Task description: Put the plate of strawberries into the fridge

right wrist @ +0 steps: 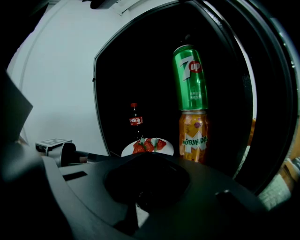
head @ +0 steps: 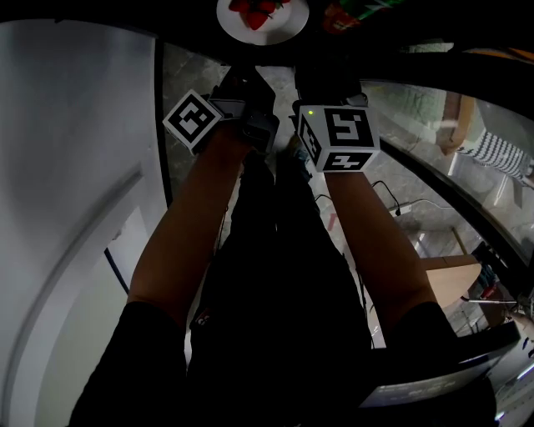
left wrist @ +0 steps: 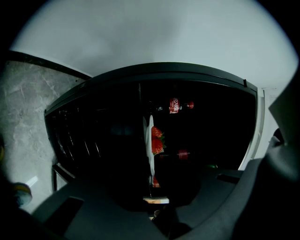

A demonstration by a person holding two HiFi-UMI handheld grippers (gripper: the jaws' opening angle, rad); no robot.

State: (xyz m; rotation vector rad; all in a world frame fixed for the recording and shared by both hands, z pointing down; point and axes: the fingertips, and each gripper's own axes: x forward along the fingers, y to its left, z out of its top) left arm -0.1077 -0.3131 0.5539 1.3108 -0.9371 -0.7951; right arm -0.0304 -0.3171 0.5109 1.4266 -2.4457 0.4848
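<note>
A white plate with red strawberries sits at the top of the head view, inside the dark fridge. In the left gripper view the plate shows edge-on, and its rim runs down into my left gripper, which is shut on it. In the right gripper view the plate lies low in the fridge opening, with the left gripper's finger reaching to its left rim. My right gripper hangs beside the left gripper, apart from the plate. Its jaws are lost in the dark.
A green 7up can stands on an orange Mirinda can right of the plate. A cola bottle stands behind it. A white panel fills the left. A person in stripes and a wooden box are at the right.
</note>
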